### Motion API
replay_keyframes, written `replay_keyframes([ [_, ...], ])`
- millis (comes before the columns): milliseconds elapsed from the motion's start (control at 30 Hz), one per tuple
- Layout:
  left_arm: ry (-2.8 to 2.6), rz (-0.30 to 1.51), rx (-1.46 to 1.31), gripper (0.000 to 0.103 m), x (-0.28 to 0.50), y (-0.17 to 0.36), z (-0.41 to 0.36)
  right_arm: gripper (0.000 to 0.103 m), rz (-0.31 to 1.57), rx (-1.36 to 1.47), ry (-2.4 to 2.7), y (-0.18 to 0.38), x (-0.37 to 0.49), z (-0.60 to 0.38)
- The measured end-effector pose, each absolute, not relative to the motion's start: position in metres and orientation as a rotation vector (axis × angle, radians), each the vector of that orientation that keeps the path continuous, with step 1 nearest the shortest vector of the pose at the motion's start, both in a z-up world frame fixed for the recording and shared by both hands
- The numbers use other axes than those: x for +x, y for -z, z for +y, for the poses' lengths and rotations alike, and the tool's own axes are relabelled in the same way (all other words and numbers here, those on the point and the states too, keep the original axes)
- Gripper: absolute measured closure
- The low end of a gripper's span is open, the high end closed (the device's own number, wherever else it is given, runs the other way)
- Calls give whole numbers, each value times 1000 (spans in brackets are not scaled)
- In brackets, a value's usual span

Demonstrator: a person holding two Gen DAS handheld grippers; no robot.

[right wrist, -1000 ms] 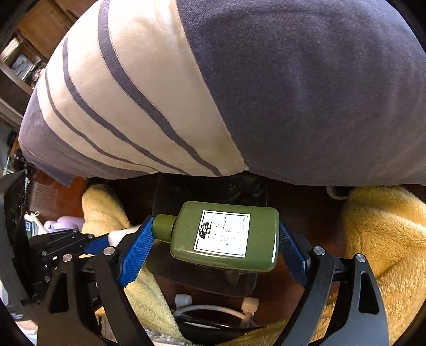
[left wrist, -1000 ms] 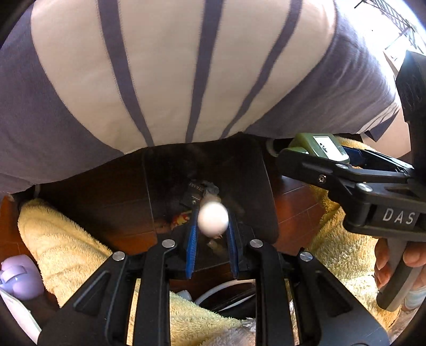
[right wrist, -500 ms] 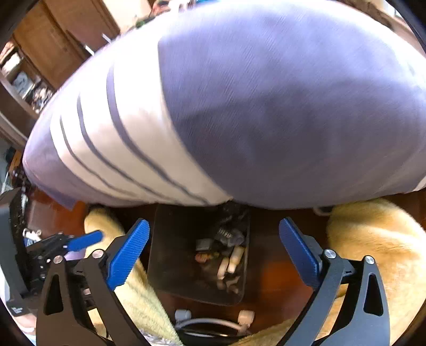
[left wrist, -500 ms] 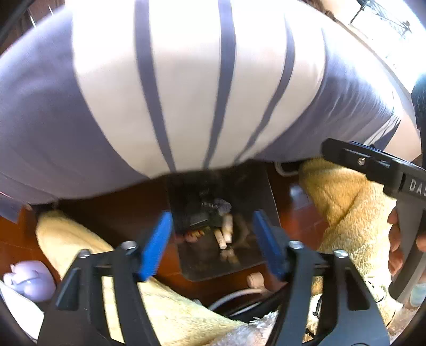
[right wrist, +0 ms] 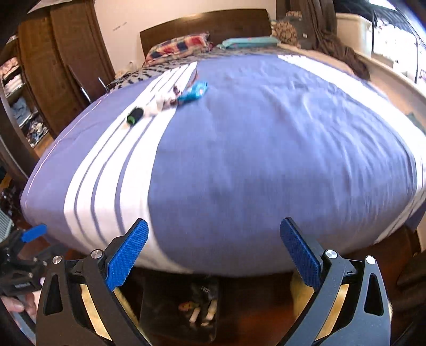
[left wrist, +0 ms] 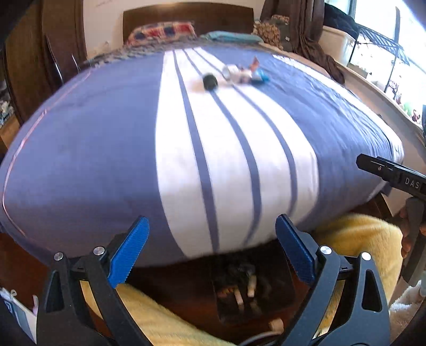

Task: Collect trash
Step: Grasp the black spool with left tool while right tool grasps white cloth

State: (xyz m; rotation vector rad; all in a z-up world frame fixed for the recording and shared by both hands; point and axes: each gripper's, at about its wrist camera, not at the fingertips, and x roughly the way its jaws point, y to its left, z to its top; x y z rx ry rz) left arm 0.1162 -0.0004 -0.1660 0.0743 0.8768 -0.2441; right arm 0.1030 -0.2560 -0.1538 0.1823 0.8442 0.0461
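Both grippers are open and empty at the foot of the bed. My left gripper [left wrist: 213,250] and my right gripper [right wrist: 214,252] hover above a dark bin on the floor [left wrist: 282,295] [right wrist: 151,306] that holds several pieces of trash. More trash lies far up on the blue-and-white striped bedcover [left wrist: 111,127]: a small dark container [left wrist: 209,81] [right wrist: 134,115], white crumpled pieces [left wrist: 234,73] [right wrist: 157,105] and a blue wrapper [left wrist: 259,75] [right wrist: 193,91].
Yellow towels [left wrist: 356,239] lie on the wooden floor beside the bin. Pillows [right wrist: 178,48] and a dark headboard [right wrist: 213,21] are at the far end. A wardrobe [right wrist: 53,53] stands left, a window ledge [left wrist: 378,87] right.
Both grippers opened and dropped their loads, a white ball and a green bottle, into the bin. Both then tilted up from the bin toward the bed top.
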Motion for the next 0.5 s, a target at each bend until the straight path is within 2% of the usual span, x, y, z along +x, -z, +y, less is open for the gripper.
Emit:
replay_keyframes([
  [367,231,833,67,15,218,144,-18,4,824,144,-36,139,196,-253],
  [500,248,840,40,31,262,143,-28,4,813,144,-35,135,226,-252],
])
